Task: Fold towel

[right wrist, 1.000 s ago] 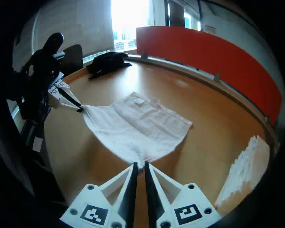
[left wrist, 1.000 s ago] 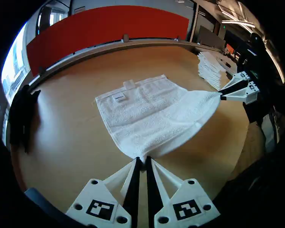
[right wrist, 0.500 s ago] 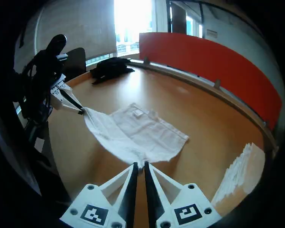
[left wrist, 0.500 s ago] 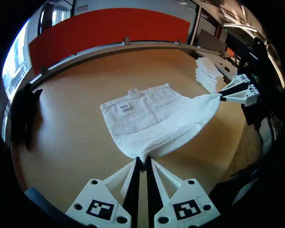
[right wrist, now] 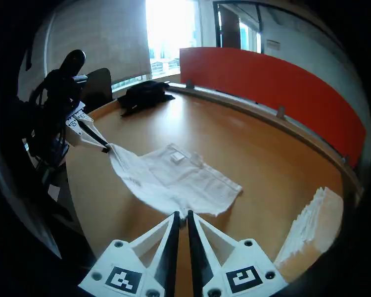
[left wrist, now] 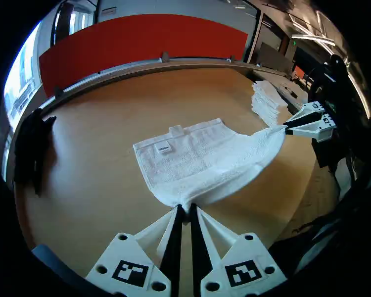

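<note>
A white towel (left wrist: pixel 205 158) with a small label lies on the round wooden table (left wrist: pixel 96 163), its near edge lifted. In the left gripper view my left gripper (left wrist: pixel 185 209) is shut on one near corner. The right gripper (left wrist: pixel 286 129) farther off pinches the other corner. In the right gripper view the towel (right wrist: pixel 175 178) spreads ahead, my right gripper (right wrist: pixel 182 215) is shut on its corner, and the left gripper (right wrist: pixel 106 147) holds the far corner at the left.
A stack of folded white towels (left wrist: pixel 267 101) sits at the table's right edge, seen also as a stack (right wrist: pixel 314 222). A black bag (right wrist: pixel 145 93) lies near the window. A red partition (left wrist: pixel 146 39) runs behind the table.
Both grippers have pulled back toward the table's near edge with the corners, dragging the towel along the table. The towel lies farther from the red partition.
</note>
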